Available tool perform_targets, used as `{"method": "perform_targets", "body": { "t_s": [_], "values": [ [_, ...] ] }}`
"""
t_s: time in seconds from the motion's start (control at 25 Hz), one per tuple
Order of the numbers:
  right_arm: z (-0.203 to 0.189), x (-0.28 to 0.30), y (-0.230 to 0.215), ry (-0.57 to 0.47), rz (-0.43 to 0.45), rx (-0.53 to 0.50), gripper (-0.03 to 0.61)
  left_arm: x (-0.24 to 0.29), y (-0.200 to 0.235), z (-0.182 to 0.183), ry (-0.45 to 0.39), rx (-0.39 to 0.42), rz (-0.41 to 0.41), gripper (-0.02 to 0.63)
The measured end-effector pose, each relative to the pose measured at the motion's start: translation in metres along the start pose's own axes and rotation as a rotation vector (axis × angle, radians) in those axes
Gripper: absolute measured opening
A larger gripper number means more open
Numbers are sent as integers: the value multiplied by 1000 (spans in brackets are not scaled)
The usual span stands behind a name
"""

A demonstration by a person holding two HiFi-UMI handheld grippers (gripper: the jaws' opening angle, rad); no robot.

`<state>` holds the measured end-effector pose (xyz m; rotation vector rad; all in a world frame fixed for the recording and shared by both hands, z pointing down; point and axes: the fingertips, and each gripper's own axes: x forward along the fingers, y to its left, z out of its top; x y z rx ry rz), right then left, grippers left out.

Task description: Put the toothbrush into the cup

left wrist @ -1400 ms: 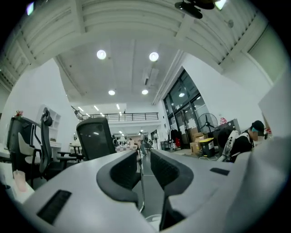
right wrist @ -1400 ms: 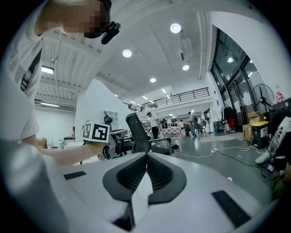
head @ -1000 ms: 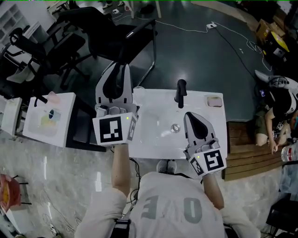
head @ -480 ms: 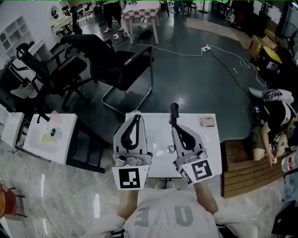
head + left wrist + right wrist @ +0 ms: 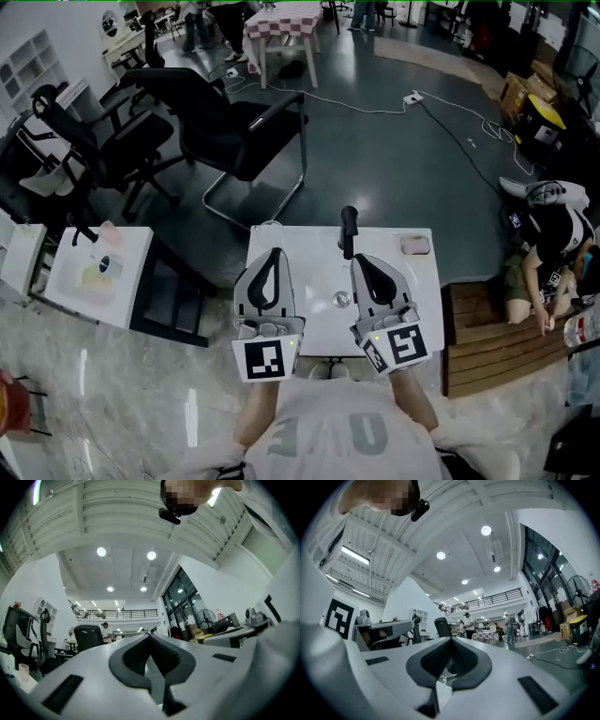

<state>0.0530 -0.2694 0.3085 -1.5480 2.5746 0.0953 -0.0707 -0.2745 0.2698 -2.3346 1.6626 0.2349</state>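
Left gripper (image 5: 274,255) is dropping from the upper left of the frame, off the left edge of the white washstand (image 5: 309,246), toward lower centre, drawing level with the right gripper (image 5: 362,262), which is sliding left and a touch lower. Washstand and black tap (image 5: 348,225) are sinking from mid-frame to lower centre as the head view is swinging up. More dark floor (image 5: 394,159), the black chairs (image 5: 234,122) and a checked table (image 5: 281,17) at the top edge are coming into view.
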Motion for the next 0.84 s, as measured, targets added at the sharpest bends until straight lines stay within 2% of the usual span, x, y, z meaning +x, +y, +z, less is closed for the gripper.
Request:
{"method": "perform_targets", "body": {
  "t_s": [0.36,0.84],
  "values": [
    [-8,-5,6,16,1,15,31,-5,0,-13,51,0,-24,29],
    [-10,-10,-1,31,-19,11,31,-9,5,-12,50,-3,-7,29]
  ]
}}
